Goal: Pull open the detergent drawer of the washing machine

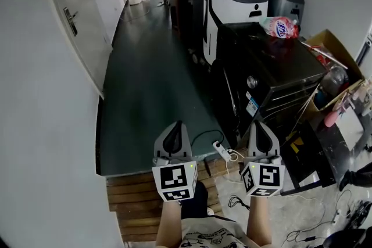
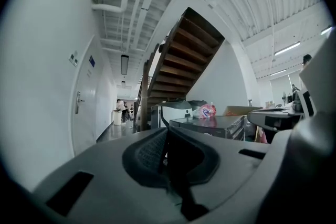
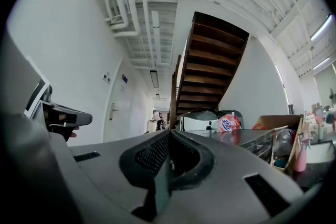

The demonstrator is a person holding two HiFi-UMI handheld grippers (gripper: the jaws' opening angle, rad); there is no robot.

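A black washing machine (image 1: pixel 273 67) stands to the right of the dark floor, its front panel (image 1: pixel 278 103) turned toward me; I cannot pick out the detergent drawer on it. A pink detergent bag (image 1: pixel 280 27) lies on its lid. My left gripper (image 1: pixel 172 137) and right gripper (image 1: pixel 261 135) hover side by side in front of me, short of the machine, both shut with nothing between the pads. The left gripper view shows the shut jaws (image 2: pixel 167 136) level, the machine (image 2: pixel 212 126) ahead to the right. The right gripper view shows its jaws (image 3: pixel 169 139) pressed together too, the machine's lid (image 3: pixel 239 136) beyond.
A white and black cleaning machine (image 1: pixel 232 9) stands behind the washer under a wooden staircase (image 2: pixel 184 60). An open cardboard box (image 1: pixel 331 61) of clutter sits at the right. A power strip (image 1: pixel 224 153) with cables lies by a wooden platform (image 1: pixel 139 194). A white door (image 1: pixel 70 14) is at the left.
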